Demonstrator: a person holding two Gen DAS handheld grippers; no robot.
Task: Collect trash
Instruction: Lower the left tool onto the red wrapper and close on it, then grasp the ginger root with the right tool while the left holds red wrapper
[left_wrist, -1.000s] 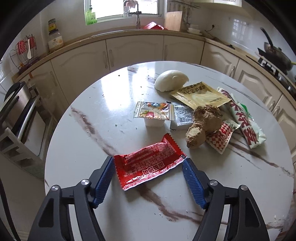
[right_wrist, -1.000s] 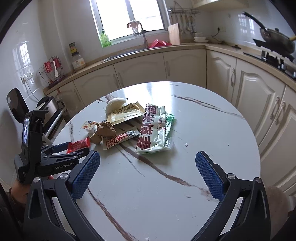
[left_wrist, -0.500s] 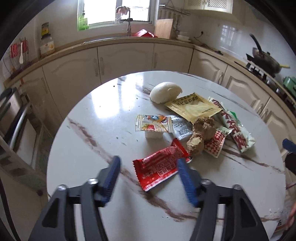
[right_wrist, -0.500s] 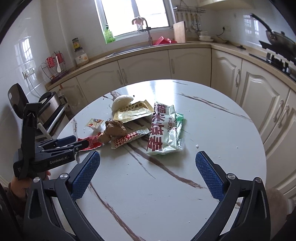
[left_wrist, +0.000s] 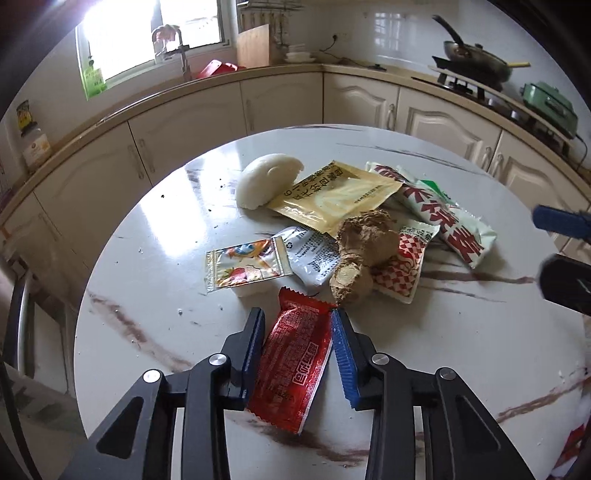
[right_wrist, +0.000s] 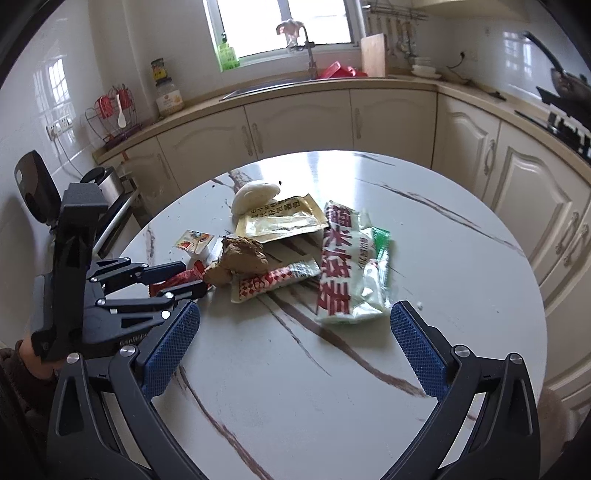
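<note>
A red snack wrapper (left_wrist: 291, 363) lies lengthwise between the blue pads of my left gripper (left_wrist: 297, 317), whose jaws have closed in against its two long edges on the round marble table (left_wrist: 461, 350). In the right wrist view the left gripper (right_wrist: 184, 278) grips the wrapper (right_wrist: 181, 277) at the table's left. My right gripper (right_wrist: 293, 319) is wide open and empty above the table's near side, in front of a big white and red bag (right_wrist: 345, 266).
Beyond the red wrapper lie a ginger root (left_wrist: 364, 254), a red-checked packet (left_wrist: 402, 266), a silver sachet (left_wrist: 314, 254), a jelly cup (left_wrist: 245, 264), a yellow pouch (left_wrist: 336, 195), a white bun (left_wrist: 267, 177) and the white-red bag (left_wrist: 439, 214). Kitchen cabinets (right_wrist: 295, 122) ring the table.
My left gripper has turned around the red wrapper and closed from wide open onto its sides. The right gripper has moved slightly closer to the pile and stayed open.
</note>
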